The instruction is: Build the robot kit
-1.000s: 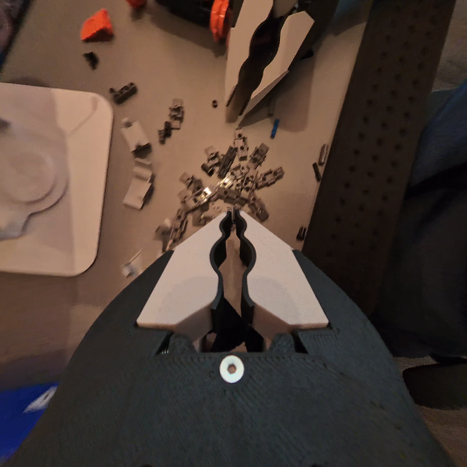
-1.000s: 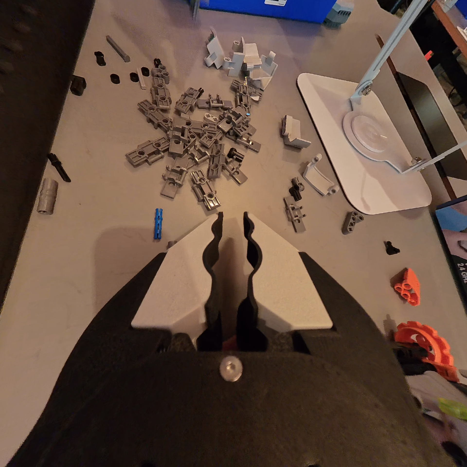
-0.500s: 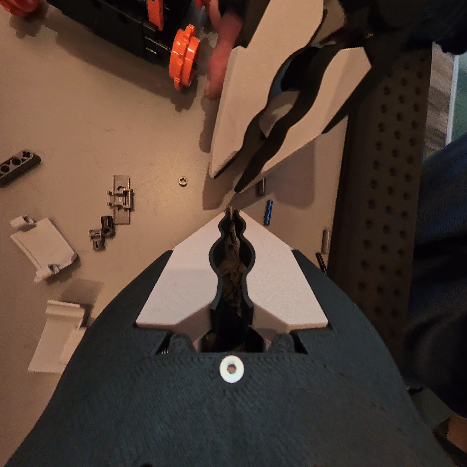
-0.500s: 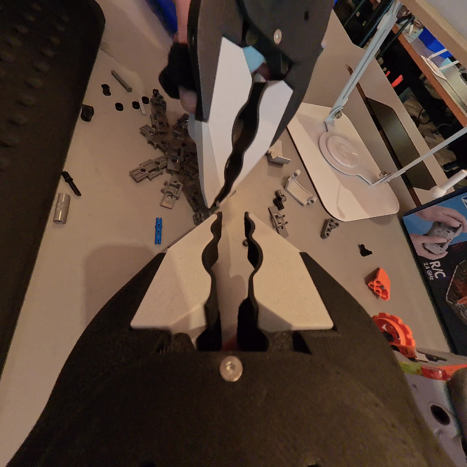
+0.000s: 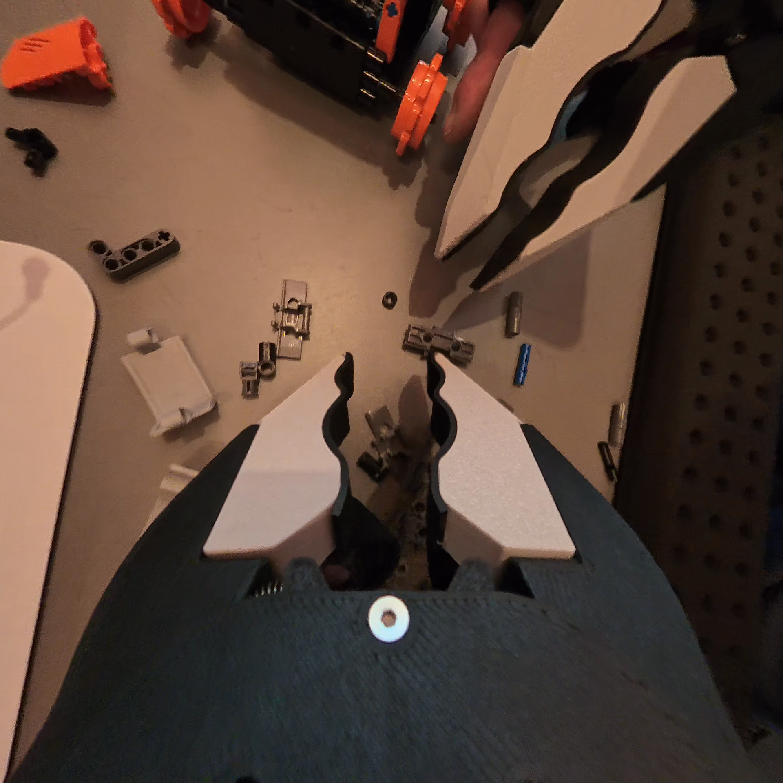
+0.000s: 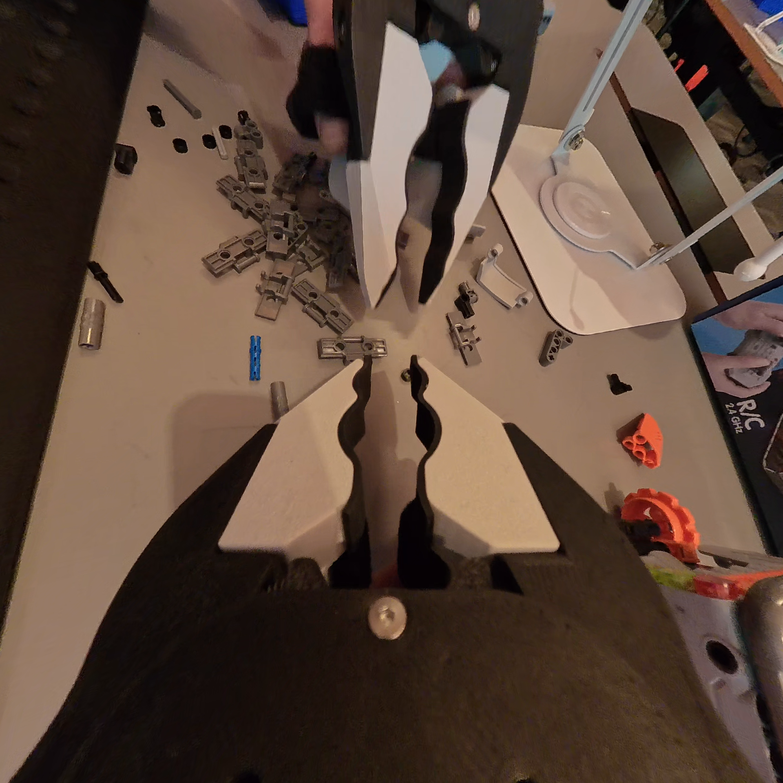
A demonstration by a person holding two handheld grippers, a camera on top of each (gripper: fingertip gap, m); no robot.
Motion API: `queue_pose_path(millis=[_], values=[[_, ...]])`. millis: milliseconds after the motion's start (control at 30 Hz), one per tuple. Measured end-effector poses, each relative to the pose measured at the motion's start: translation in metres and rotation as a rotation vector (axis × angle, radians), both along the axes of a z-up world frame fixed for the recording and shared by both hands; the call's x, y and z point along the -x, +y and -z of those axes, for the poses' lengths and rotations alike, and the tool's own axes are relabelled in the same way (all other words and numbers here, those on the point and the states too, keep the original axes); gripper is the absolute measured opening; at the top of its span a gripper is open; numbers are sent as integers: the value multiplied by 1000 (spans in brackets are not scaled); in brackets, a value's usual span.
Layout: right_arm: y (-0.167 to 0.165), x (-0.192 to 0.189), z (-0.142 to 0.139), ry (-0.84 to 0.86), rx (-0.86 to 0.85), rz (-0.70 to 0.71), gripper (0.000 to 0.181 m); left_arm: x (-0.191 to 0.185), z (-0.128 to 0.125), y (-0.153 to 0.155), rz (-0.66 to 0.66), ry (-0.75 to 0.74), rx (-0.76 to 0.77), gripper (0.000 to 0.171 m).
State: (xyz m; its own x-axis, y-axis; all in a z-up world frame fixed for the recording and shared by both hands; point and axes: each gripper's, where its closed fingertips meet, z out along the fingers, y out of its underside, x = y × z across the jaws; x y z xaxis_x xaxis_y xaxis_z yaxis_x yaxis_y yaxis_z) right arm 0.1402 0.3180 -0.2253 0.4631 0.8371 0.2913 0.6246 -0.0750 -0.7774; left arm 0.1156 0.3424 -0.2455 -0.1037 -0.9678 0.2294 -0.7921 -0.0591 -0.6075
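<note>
A single grey track link (image 6: 351, 348) lies flat on the tabletop (image 6: 148, 415), just beyond the tips of the right gripper (image 6: 390, 363), whose 2 jaws stand apart and hold nothing. The left gripper (image 5: 387, 360) hangs over the same spot, jaws spread wide and empty, the link (image 5: 438, 343) just past its right tip. A heap of grey track links (image 6: 288, 220) sits behind; a blue pin (image 6: 254, 358) and a small grey sleeve (image 6: 278, 395) lie beside the link. A white lamp base (image 6: 593, 271) stands well apart.
</note>
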Motion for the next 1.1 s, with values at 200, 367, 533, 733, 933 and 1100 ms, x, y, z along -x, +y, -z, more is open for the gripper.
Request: queue_pose_path(millis=[200, 367, 533, 733, 933, 1100], values=[[-12, 6, 7, -39, 51, -48, 19, 39, -5, 6, 1, 20, -95, 32], [-17, 19, 16, -67, 74, -80, 25, 52, -5, -8, 75, 24, -149, 33], [-12, 23, 20, -93, 68, -69, 27, 51, 7, -10, 103, 66, -188, 26], [-12, 25, 14, -89, 44, -71, 26, 48, 10, -17, 120, 56, -166, 7], [-15, 14, 6, -57, 59, -61, 26, 42, -5, -11, 127, -5, -301, 6], [-20, 5, -1, -58, 63, -72, 26, 21, -17, -25, 189, -75, -337, 3]])
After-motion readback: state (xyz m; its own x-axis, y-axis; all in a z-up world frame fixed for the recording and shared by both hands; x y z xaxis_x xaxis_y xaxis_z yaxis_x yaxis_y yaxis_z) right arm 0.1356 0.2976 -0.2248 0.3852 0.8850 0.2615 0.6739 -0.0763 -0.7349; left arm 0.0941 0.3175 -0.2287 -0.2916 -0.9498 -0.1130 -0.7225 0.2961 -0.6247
